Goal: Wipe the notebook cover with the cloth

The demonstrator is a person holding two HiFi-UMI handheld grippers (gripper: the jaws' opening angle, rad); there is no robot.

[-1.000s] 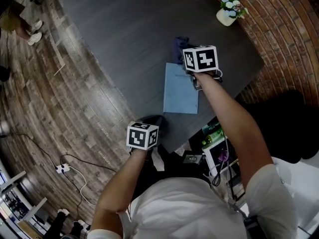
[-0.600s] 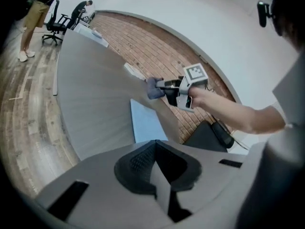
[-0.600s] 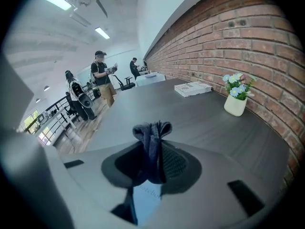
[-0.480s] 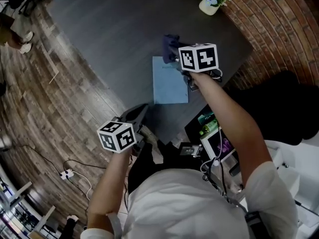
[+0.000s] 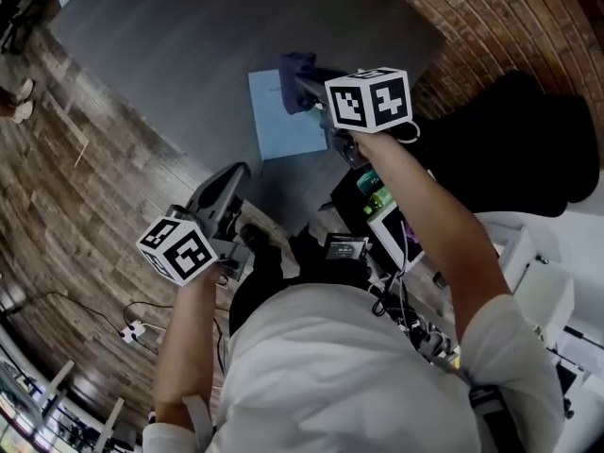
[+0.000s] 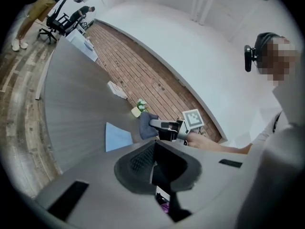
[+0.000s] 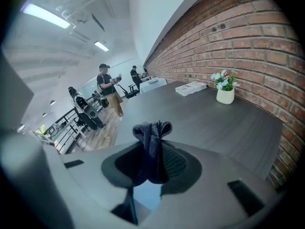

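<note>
Fingers (image 7: 177, 165) of right gripper (image 7: 151, 161) clamp cloth (image 7: 151, 132), notebook (image 5: 283, 123) print illegible

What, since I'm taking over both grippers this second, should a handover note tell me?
Right gripper: shut on the dark cloth, at the far right corner of the blue notebook on the table.
Left gripper: open and empty, by the table's near edge, clear of the notebook.
Done: the cloth is gripped and positioned over the cover. I can't tell whether it touches the cover.
Left: wipe the cloth across the cover, probably sweeping toward the near edge.
</note>
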